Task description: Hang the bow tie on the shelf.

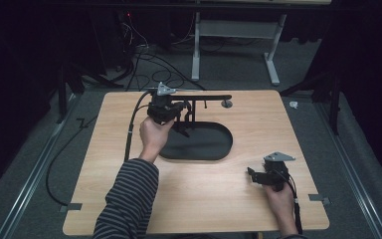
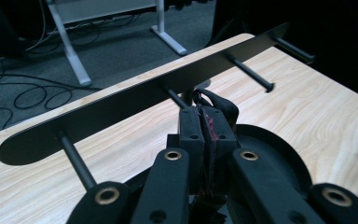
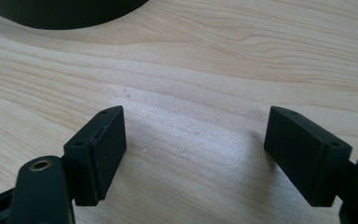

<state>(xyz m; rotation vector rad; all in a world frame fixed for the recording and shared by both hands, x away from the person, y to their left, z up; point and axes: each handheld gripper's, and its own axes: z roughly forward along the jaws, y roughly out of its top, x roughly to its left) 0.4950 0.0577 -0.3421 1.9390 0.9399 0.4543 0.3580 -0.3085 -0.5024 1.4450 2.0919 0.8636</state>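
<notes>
Left gripper point(image 2: 205, 135) pinches dark strap loop point(image 2: 219, 105) under rack bar point(image 2: 135, 100), above black oval base point(image 1: 204, 144). Strap likely soft, light, floppy; grip near its end. Right gripper point(image 3: 193, 154) spread, resting apart on table point(image 1: 204, 199).

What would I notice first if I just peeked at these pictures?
Probably the black rack with its oval base and long bar of pegs, at the far middle of the wooden table. The left hand-held gripper is right at it, shut on something dark. The right hand-held gripper rests open, near the front right.
</notes>
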